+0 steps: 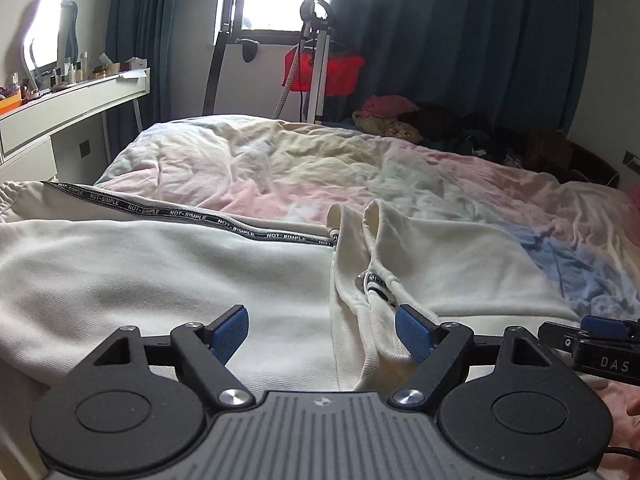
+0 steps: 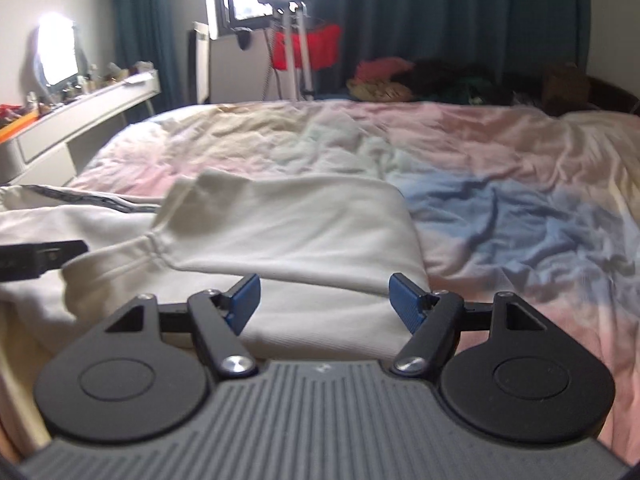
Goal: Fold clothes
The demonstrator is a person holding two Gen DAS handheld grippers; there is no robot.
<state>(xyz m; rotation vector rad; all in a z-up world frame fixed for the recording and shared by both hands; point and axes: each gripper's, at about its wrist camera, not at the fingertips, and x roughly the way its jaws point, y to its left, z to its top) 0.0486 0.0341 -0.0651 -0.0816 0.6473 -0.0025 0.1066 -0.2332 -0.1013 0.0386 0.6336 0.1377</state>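
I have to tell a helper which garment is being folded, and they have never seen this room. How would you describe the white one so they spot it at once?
Start at the bed with the rumpled pastel duvet. The cream-white garment lies spread on its near side, below the open left gripper and right gripper. Unlike the dark and pink clothes heaped at the far edge, it carries a black tape printed NOT-SIMPLE.

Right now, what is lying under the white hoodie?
The white hoodie lies on a pastel bedcover in pink, yellow and blue, which shows beyond it and to its right. Whatever is directly beneath the hoodie is covered. Both claws, left and right, are open.
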